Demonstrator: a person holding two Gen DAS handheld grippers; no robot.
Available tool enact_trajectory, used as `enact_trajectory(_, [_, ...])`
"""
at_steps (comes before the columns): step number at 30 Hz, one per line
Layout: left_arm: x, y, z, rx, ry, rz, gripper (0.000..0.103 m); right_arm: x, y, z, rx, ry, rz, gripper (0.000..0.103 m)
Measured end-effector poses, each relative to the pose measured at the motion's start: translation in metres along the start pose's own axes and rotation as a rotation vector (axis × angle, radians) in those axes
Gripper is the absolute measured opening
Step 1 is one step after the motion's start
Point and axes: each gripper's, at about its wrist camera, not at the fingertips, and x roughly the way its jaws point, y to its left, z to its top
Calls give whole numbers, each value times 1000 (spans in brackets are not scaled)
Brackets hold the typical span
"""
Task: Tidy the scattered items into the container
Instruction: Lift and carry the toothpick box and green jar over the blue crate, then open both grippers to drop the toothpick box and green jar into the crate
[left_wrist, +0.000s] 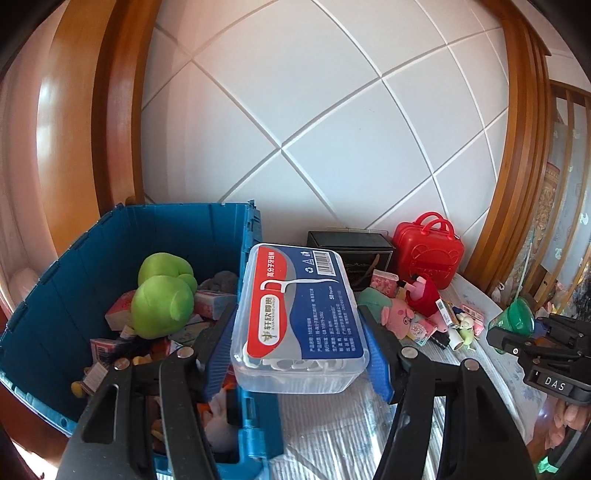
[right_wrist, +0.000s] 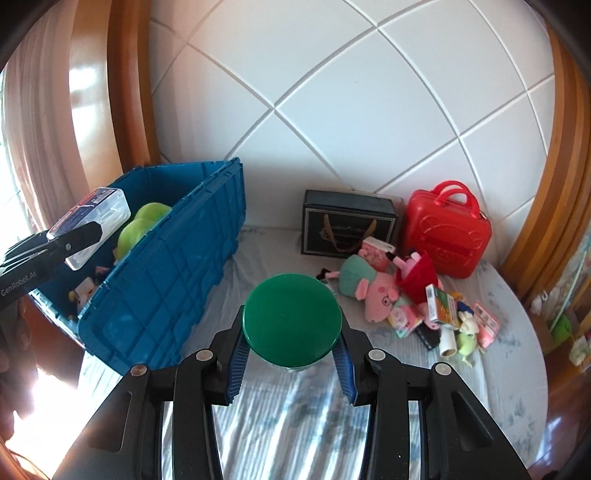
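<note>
The left gripper (left_wrist: 301, 332) is clamping a clear floss-pick box (left_wrist: 301, 317) between its blue pads, jaws spread wide to the box's width and closed firmly on its long sides. The box is being carried above the near wall of the blue crate (left_wrist: 74, 258); in the right wrist view it is sitting over the crate's open top (right_wrist: 92, 218). The crate is already holding a green plush toy (left_wrist: 162, 299) and assorted small packets.

The right gripper (right_wrist: 291, 354) is gripping a jar with a green lid (right_wrist: 291, 317), jaws part open and pressing on the jar below the lid. The jar is hanging above the pale bedcover (right_wrist: 295, 413), just beside the crate's outer wall.

Judged step: both hands are delivering items, the left one nearest to release. The next move is calling for the left jaws to open once the box is fully inside the rim, then for the right hand to lift the jar over the wall.

Remaining outside: pink plush toys (right_wrist: 376, 291), a red toy case (right_wrist: 447, 236), a dark box (right_wrist: 347, 225) and small cartons, lying together near the white wall.
</note>
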Motion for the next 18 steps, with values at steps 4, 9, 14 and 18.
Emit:
enact_trajectory(4, [-4,45,8,-3,-24,-9,61,7,46,11,-2,-9,-2,40])
enact_trajectory(9, [-5,99,12,-30,-26,-8,61,18,97,27,-5,-14,10,40])
enact_trajectory(14, [-6,145,12,-52,-16,9,61,22,145,47,-23,-26,35,40])
enact_trajectory(18, [-8,181,16,-77,-13,38,61,26,177,63,-44,-35,60,40])
